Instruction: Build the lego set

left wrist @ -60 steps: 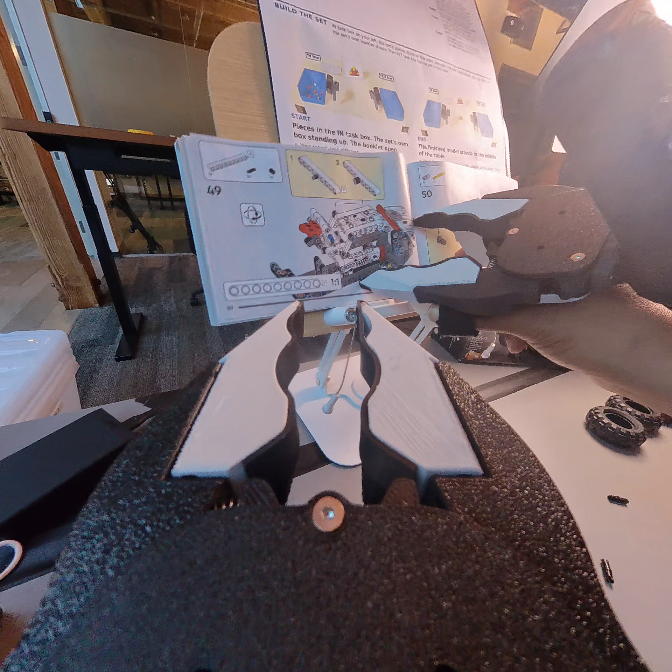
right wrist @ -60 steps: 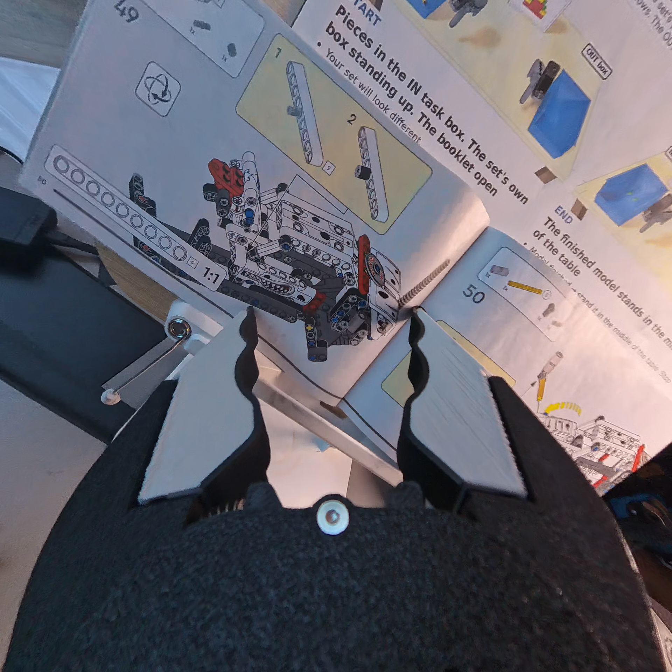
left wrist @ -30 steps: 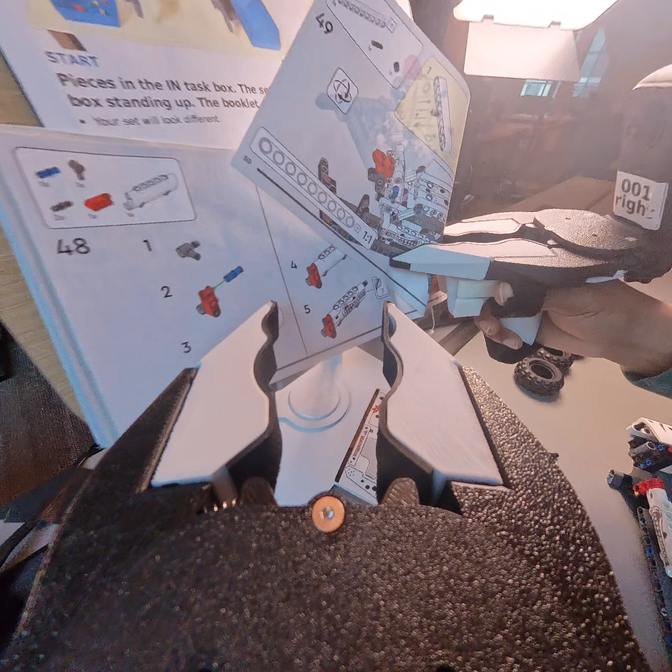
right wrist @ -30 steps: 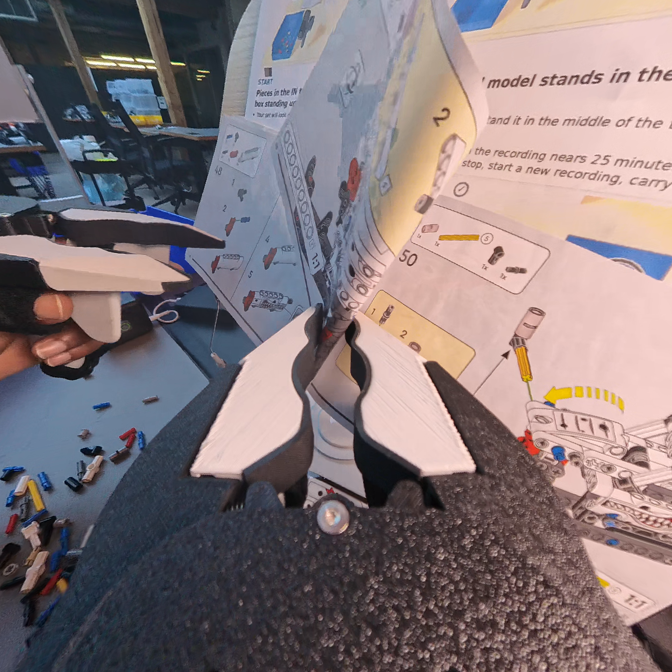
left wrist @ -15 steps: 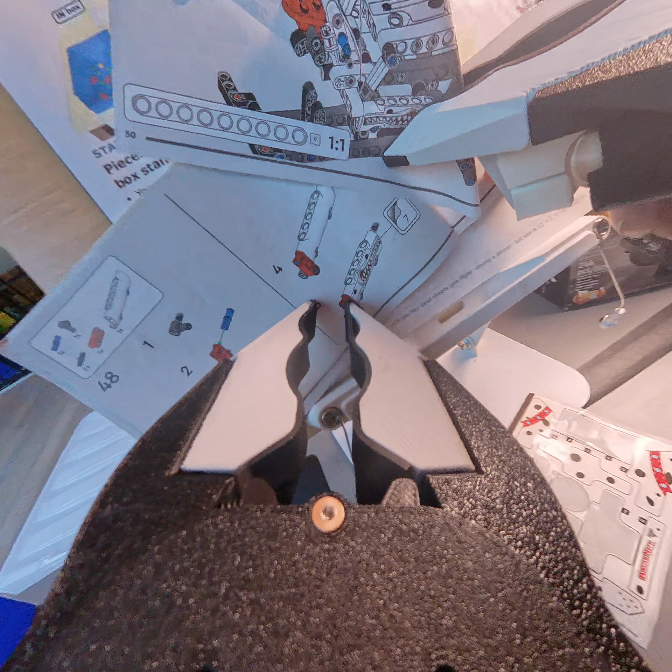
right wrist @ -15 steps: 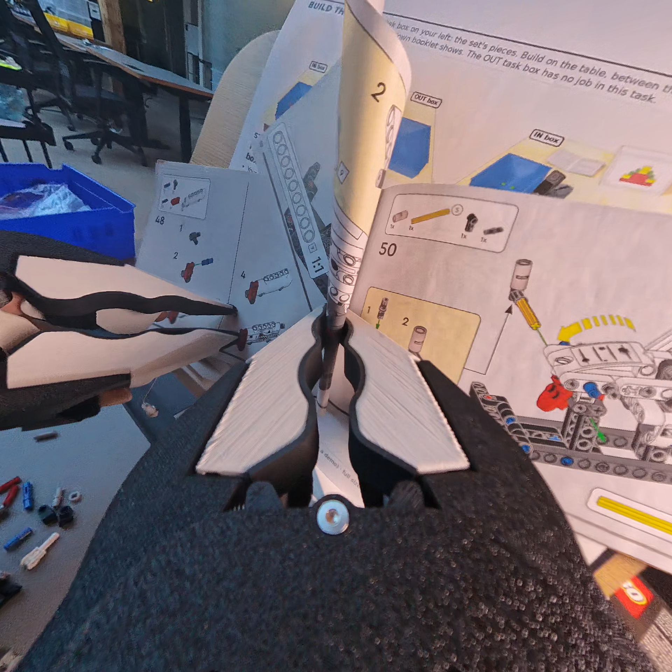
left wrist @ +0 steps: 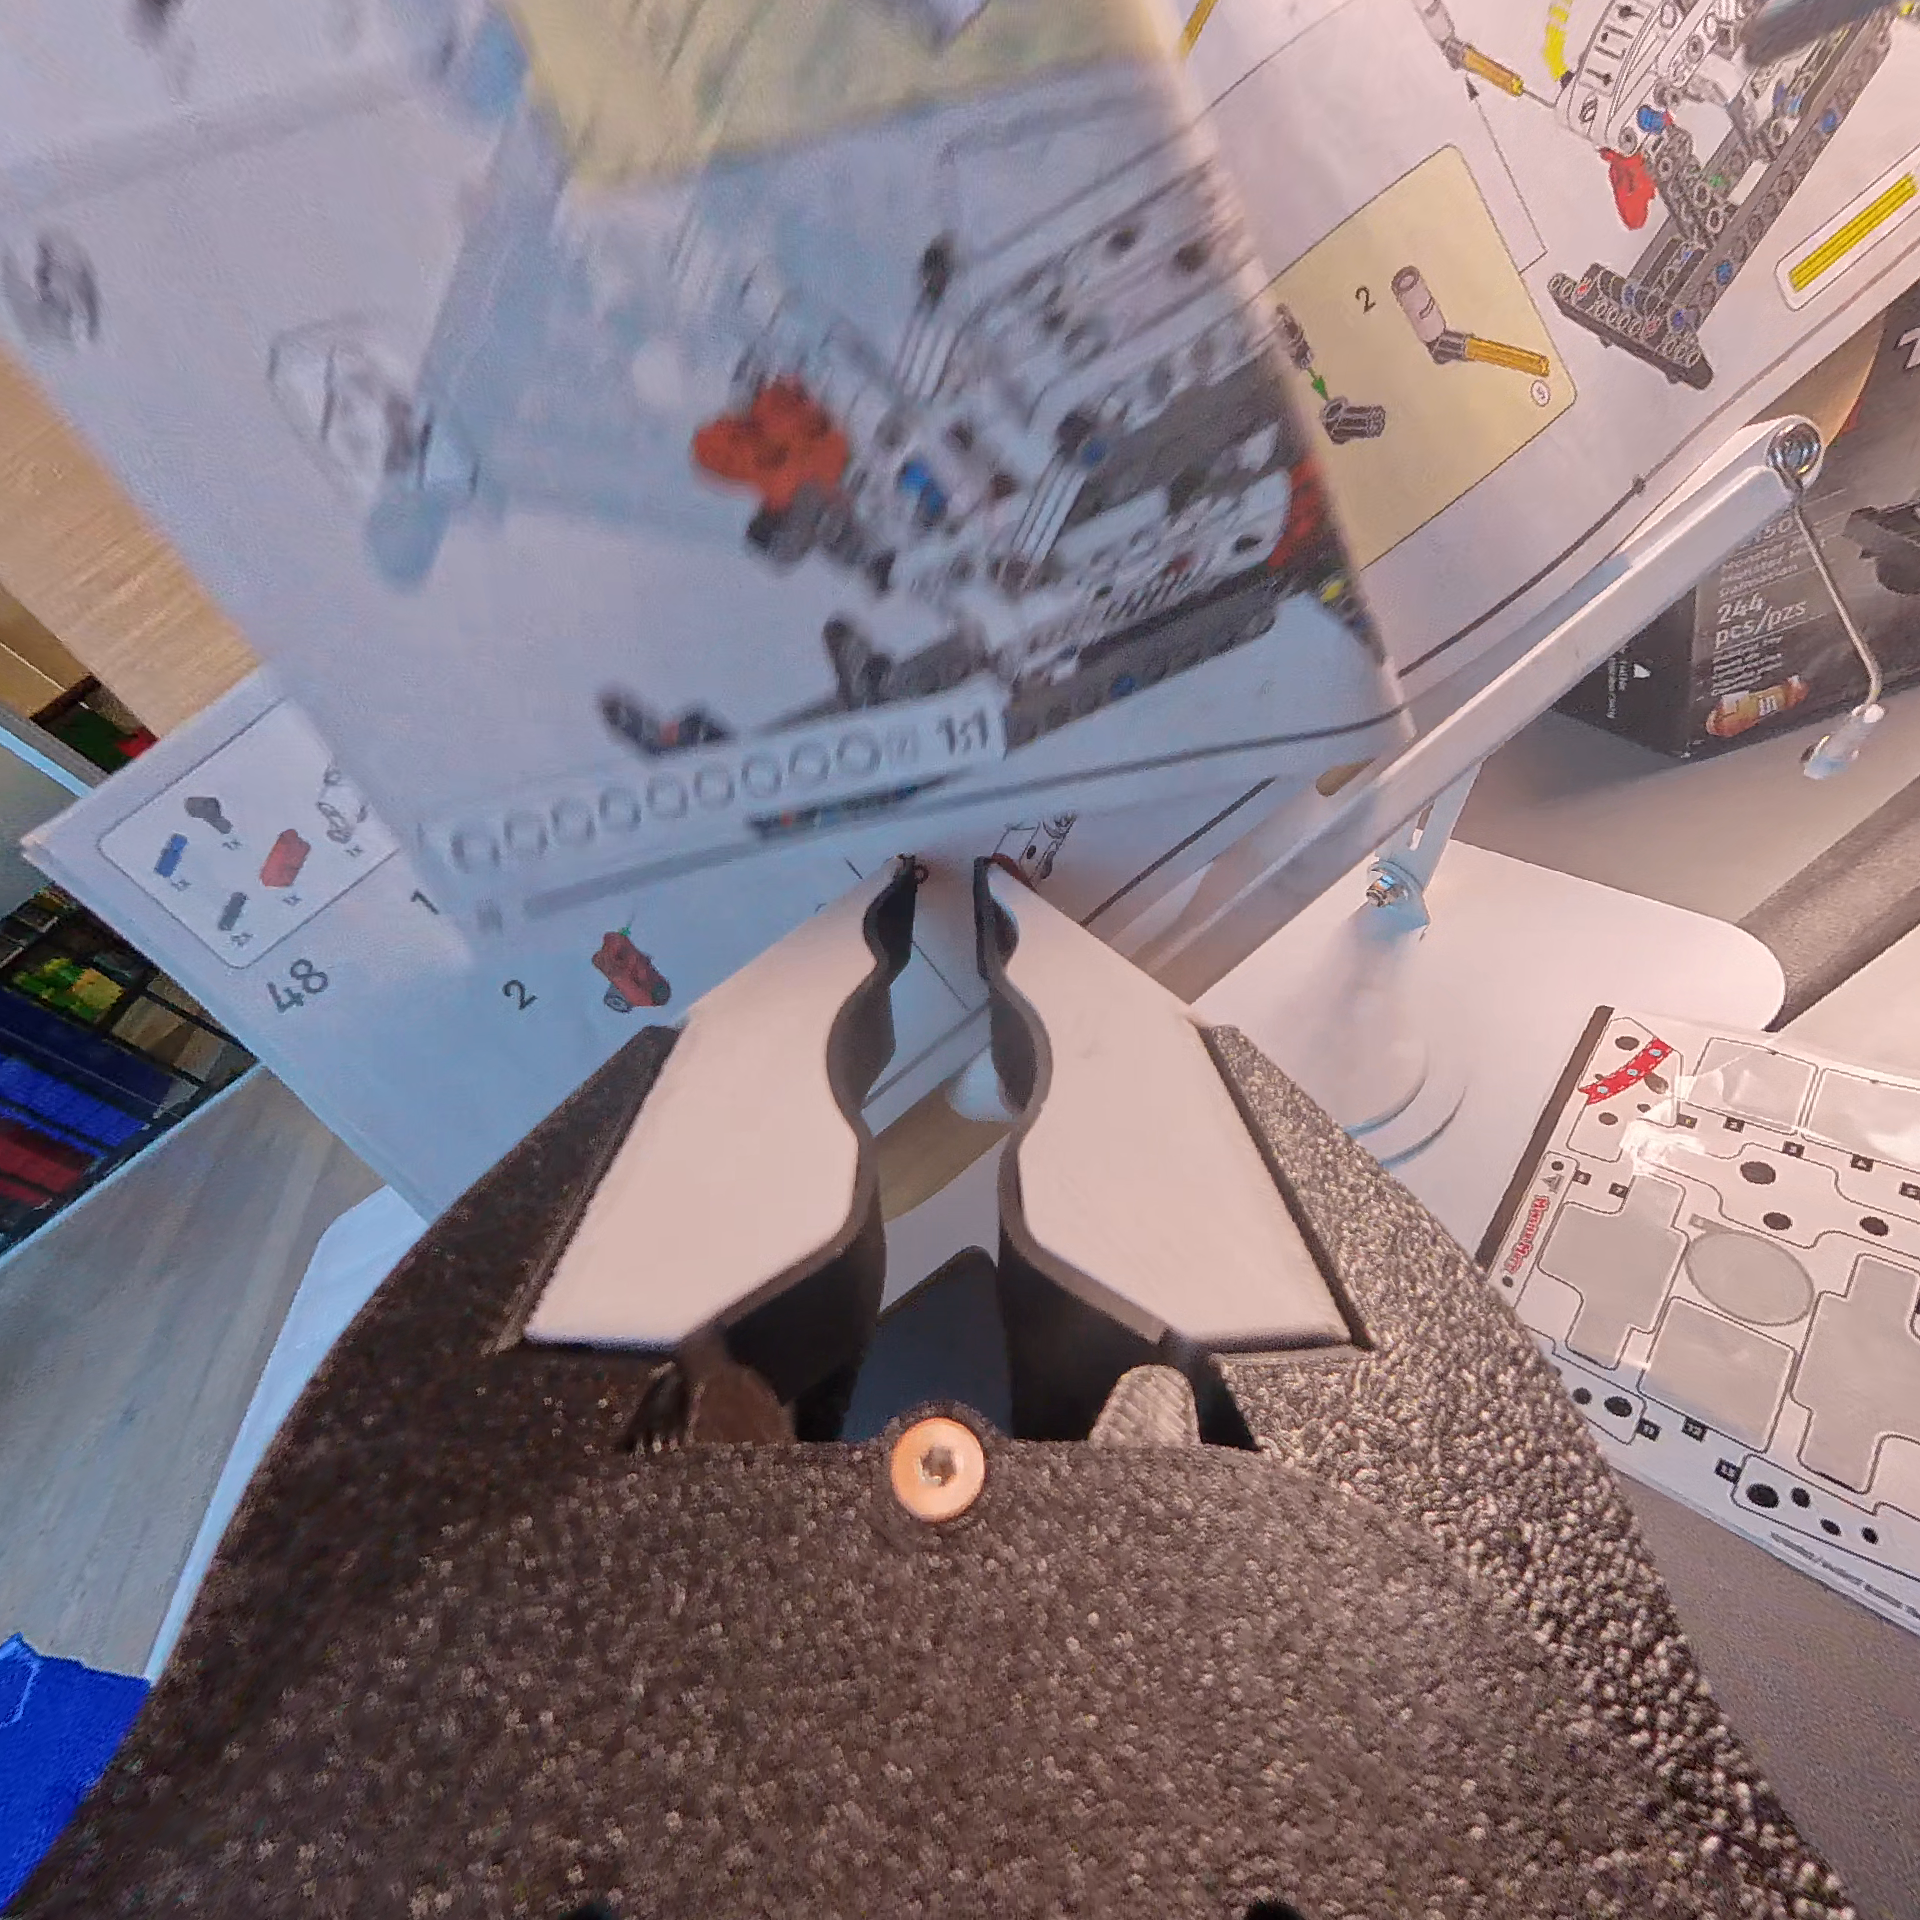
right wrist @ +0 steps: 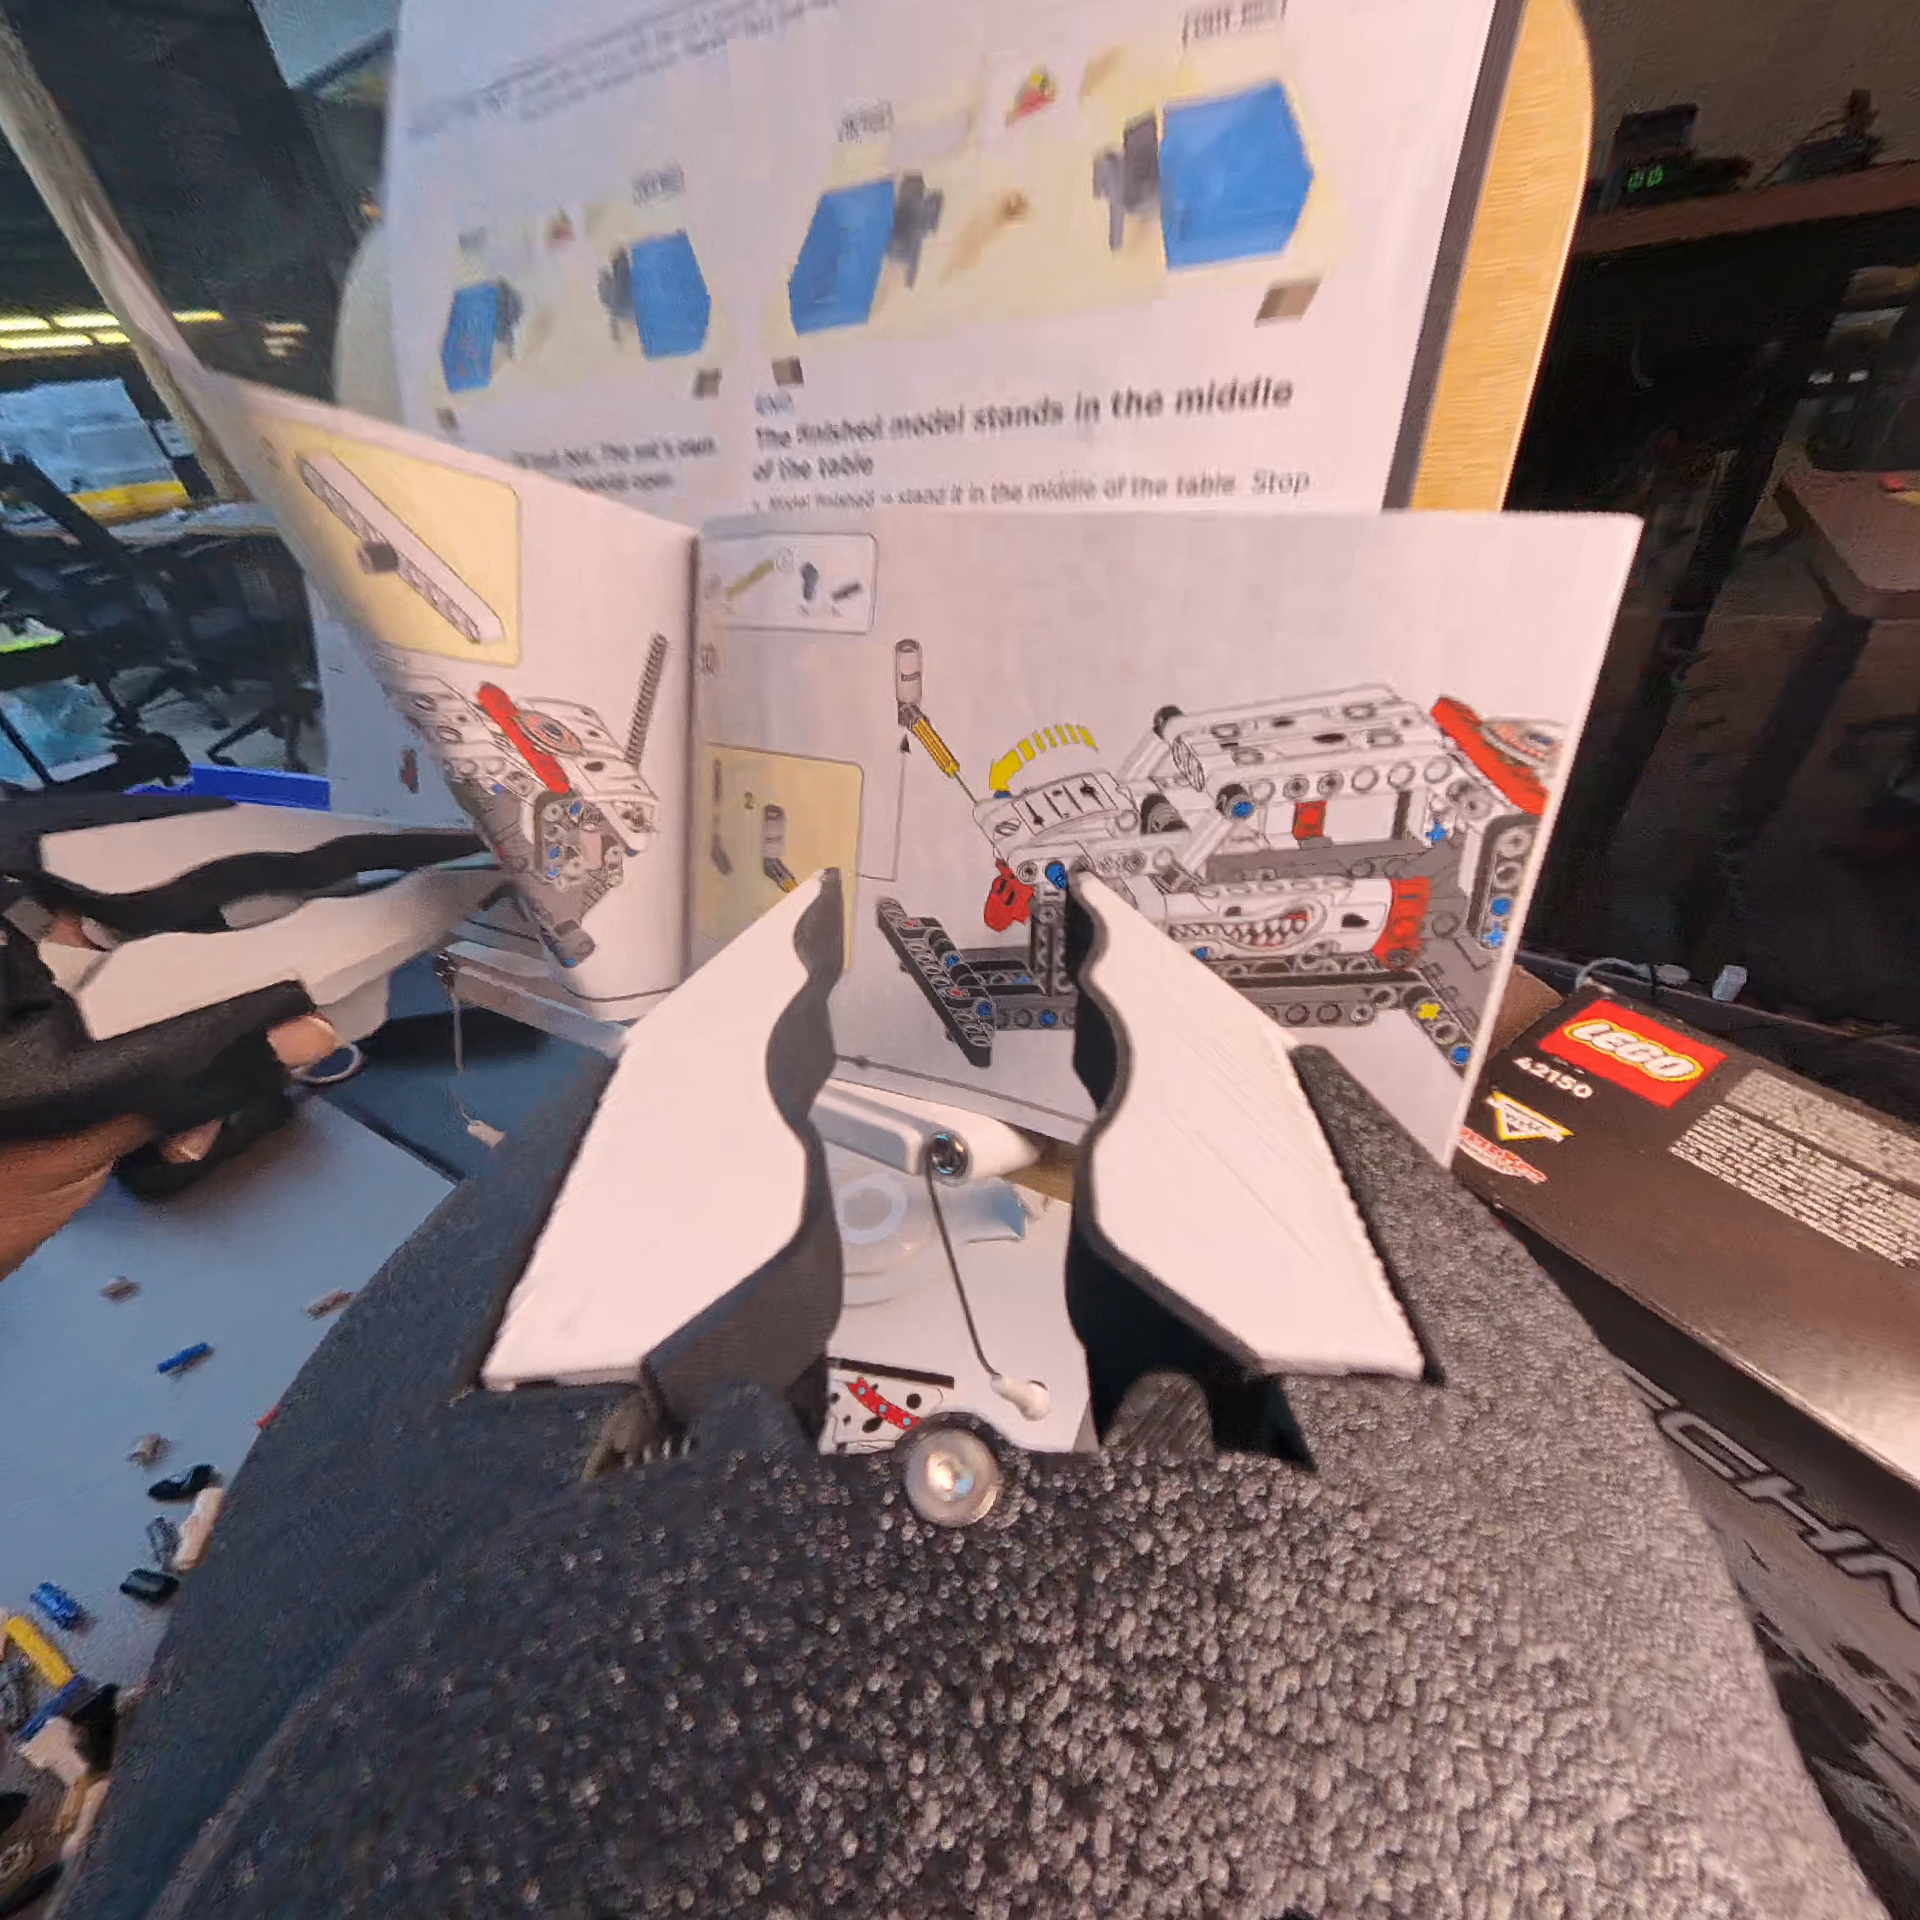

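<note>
The instruction booklet stands open on a white stand. One leaf hangs loose and blurred over the left page; it also shows in the right wrist view. My left gripper is nearly shut and holds nothing. Its tips rest at the lower part of the left page, under the loose leaf, and it shows in the right wrist view. My right gripper is open and empty in front of the right page.
A black Lego box lies to the right of the stand. A sticker sheet lies on the table by the stand's base. Several small loose pieces lie on the table at the left. A printed poster stands behind the booklet. The grippers' ends are close to 20 cm from one another.
My right gripper has opened, let go of the leaf and drawn back to face the right page. The leaf is swinging back to the left. My left gripper stays at the left page.
</note>
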`<action>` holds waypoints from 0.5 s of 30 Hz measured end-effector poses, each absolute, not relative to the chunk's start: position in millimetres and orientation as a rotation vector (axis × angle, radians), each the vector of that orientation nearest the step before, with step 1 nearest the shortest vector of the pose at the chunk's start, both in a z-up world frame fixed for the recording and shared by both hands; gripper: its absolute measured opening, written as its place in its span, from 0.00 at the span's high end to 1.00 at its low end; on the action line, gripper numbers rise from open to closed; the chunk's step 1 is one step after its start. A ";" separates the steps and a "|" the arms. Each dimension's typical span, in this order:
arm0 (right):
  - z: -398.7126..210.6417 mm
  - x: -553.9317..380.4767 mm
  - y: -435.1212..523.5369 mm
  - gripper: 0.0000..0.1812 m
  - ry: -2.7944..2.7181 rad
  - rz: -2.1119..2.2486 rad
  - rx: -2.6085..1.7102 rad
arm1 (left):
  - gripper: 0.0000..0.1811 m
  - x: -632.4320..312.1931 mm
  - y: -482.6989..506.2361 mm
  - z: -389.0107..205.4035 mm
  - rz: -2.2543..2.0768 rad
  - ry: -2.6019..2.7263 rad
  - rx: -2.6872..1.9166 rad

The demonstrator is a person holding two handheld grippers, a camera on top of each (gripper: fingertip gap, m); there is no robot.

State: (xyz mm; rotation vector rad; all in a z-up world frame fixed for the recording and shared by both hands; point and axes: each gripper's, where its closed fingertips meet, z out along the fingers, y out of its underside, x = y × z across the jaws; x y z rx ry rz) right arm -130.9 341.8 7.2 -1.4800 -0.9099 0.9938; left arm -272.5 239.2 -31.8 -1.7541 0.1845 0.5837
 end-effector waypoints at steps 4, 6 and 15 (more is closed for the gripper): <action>27.4 -140.0 278.6 0.63 -1.106 0.799 -1.230 | 0.96 -272.6 239.8 -28.9 0.456 0.104 -1.761; 8.0 -160.0 254.1 0.57 -1.248 0.620 -1.150 | 0.96 -270.4 240.8 -25.4 0.322 0.030 -1.751; -5.6 -201.9 302.0 0.53 -1.106 0.226 -1.166 | 0.86 -240.0 244.1 0.5 0.209 0.111 -1.663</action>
